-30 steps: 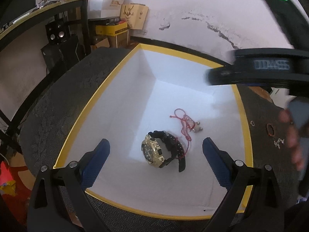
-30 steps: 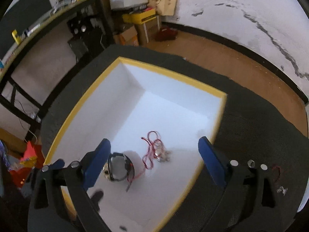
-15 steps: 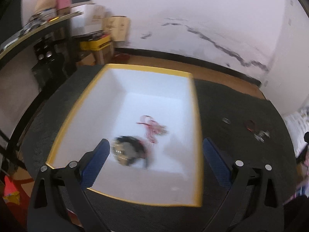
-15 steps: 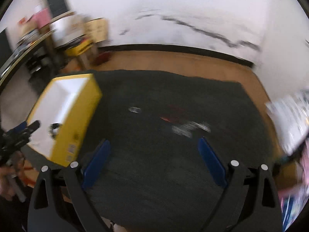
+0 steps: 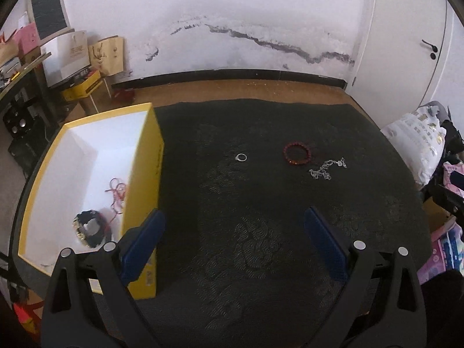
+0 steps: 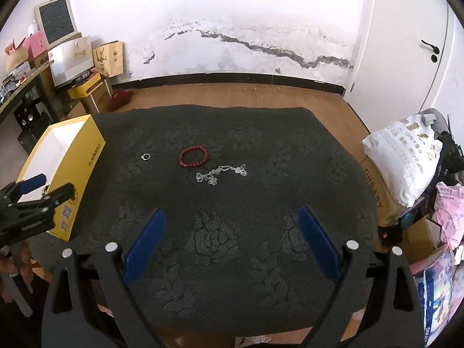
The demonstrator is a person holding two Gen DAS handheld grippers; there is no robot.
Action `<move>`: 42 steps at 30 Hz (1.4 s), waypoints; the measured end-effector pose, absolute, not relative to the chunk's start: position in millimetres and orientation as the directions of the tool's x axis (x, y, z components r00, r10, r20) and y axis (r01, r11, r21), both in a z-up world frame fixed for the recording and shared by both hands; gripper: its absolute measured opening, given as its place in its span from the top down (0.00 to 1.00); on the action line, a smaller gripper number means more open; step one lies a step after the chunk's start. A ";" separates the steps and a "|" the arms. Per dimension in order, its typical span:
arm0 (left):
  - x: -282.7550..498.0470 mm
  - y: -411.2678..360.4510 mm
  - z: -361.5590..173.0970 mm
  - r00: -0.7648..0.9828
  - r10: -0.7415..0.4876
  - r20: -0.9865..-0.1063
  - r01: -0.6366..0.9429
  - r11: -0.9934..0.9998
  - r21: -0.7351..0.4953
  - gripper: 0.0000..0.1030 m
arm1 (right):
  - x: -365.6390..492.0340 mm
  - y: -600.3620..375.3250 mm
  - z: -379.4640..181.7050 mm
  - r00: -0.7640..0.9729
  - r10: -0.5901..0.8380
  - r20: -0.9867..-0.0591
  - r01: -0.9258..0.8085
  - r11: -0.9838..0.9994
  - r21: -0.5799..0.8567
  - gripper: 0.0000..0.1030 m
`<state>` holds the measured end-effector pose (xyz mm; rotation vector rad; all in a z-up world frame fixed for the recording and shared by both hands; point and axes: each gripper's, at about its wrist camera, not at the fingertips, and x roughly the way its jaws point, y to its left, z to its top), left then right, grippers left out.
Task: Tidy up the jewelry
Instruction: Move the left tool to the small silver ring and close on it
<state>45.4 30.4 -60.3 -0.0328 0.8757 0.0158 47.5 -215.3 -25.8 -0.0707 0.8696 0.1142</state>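
A yellow box [image 5: 146, 179] with a white inside stands at the left of the dark cloth table. In it lie a black and gold watch [image 5: 88, 227] and a red cord [image 5: 117, 191]. On the cloth lie a silver ring [image 5: 241, 157], a red bead bracelet [image 5: 297, 153] and a silver chain [image 5: 326, 168]. They also show in the right wrist view: ring [image 6: 146, 156], bracelet [image 6: 193, 156], chain [image 6: 220, 172], box [image 6: 78, 171]. My left gripper [image 5: 235, 243] is open and empty beside the box. My right gripper [image 6: 229, 242] is open and empty over the cloth, short of the chain.
The left gripper [image 6: 43, 188] shows from the side at the box in the right wrist view. Bags and a cardboard box [image 6: 406, 159] crowd the table's right edge. Boxes and a shelf [image 6: 72, 66] stand at the back left. Wooden floor [image 6: 232, 95] lies behind the table.
Both grippers have pulled back from over the box and swung right to face the cloth. The ring, bracelet and chain have come into full view. Both stay open.
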 end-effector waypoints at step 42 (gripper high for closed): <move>226.4 17.1 -201.9 0.593 0.060 -0.803 -0.042 0.998 0.043 0.50 | 187.5 -212.7 -111.0 0.608 0.164 -0.777 -0.154 0.984 0.088 0.13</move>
